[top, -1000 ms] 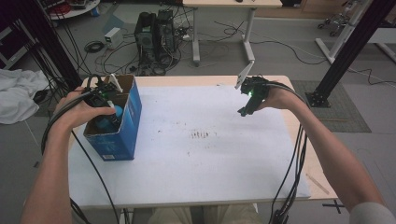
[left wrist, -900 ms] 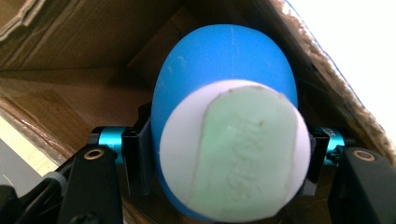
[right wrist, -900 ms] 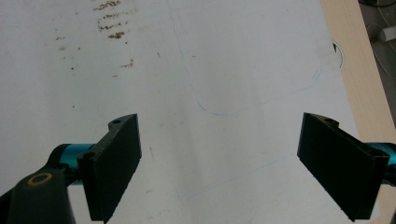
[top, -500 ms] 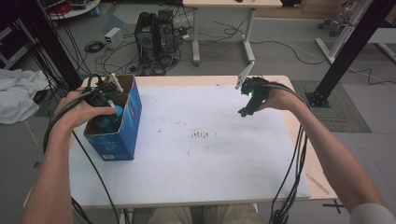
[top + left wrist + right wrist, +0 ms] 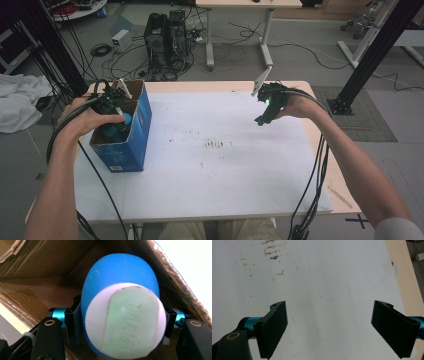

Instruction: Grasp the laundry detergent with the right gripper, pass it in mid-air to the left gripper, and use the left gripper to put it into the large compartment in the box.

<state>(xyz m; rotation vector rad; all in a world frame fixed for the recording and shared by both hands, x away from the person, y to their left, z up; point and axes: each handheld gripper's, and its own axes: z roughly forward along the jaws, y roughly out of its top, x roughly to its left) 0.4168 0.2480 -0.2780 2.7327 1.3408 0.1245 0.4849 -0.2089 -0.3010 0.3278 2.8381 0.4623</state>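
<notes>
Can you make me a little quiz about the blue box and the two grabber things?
1. True or false: the left hand-held gripper is shut on a blue egg inside the box.
2. Are the jaws of the right hand-held gripper A) wide apart with nothing between them, B) squeezing a pencil, or C) closed tight?
3. Fill in: the right hand-held gripper hangs over the white ____.

Key: 1 true; 2 A; 3 sheet.
</notes>
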